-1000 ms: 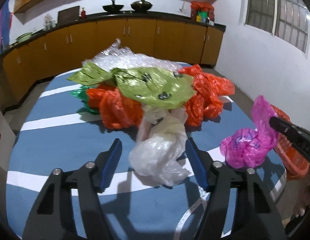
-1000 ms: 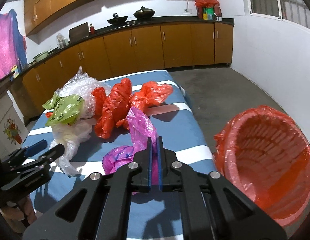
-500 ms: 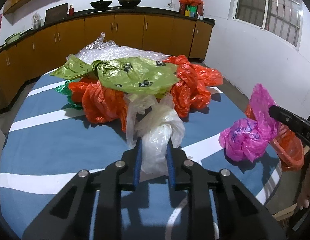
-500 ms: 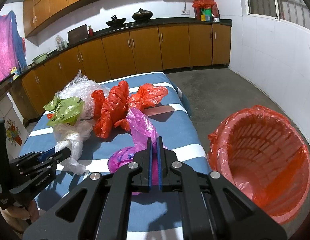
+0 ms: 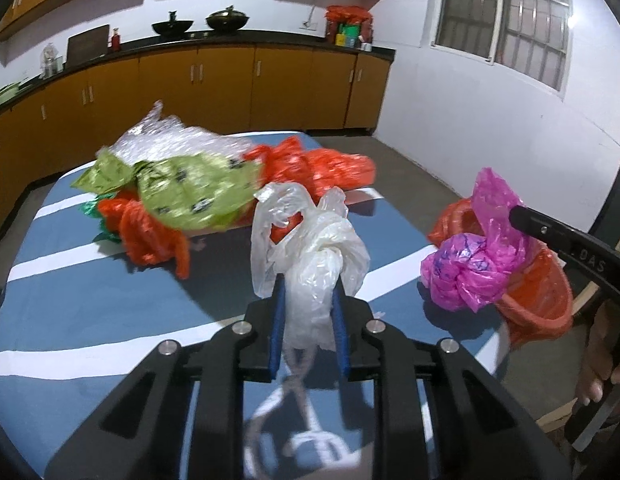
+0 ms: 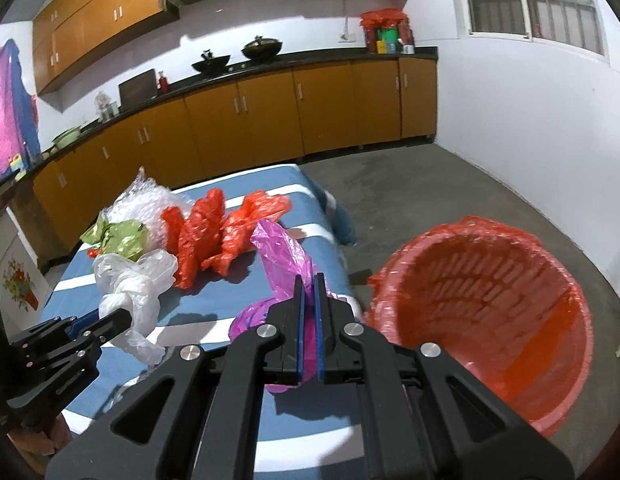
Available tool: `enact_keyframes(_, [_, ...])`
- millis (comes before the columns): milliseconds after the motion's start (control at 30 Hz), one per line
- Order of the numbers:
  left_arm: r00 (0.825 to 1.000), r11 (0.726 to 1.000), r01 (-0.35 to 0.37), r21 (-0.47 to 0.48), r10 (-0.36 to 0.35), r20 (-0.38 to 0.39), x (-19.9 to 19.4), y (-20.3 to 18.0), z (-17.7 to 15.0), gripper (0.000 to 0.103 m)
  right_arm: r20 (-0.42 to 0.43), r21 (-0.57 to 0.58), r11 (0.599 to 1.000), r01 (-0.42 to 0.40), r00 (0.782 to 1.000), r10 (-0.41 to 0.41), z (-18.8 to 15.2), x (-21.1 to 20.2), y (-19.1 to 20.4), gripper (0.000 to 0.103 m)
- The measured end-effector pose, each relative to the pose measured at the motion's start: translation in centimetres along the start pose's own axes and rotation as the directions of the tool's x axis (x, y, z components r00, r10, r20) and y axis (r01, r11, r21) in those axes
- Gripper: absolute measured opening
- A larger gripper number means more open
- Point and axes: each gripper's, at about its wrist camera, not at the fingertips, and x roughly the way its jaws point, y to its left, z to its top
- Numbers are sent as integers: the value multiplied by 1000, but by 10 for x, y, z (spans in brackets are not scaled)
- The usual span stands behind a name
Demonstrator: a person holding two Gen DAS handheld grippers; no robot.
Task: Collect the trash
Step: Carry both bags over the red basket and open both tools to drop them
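Right wrist view shows the right gripper (image 6: pixel 307 292) clamped on the pink bag (image 6: pixel 284 256), with the red bin (image 6: pixel 482 312) near at three o'clock, closer than the left gripper (image 6: pixel 122 316) squeezing the white bag (image 6: pixel 134 284).

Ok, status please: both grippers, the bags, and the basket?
Left gripper shut on white bag, lifted. Right gripper shut on pink bag. Red-lined basket open beside table, nothing blocking. Orange bags remain.

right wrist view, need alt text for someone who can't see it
The right gripper is shut on a pink bag beside a red-lined basket on the floor. At left, the left gripper grips a white bag over a blue striped table still strewn with orange bags.
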Motion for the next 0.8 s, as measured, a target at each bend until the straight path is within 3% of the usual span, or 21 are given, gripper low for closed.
enact_keyframes(433, [989, 987, 144, 74, -146, 17, 11, -73, 24, 22, 73, 86, 984, 156, 984, -162, 11, -41, -73, 5])
enact_keyframes(800, [954, 944, 299, 140, -298, -24, 48, -160, 45, 22, 88, 200, 944, 261, 955, -283, 14, -61, -142, 5])
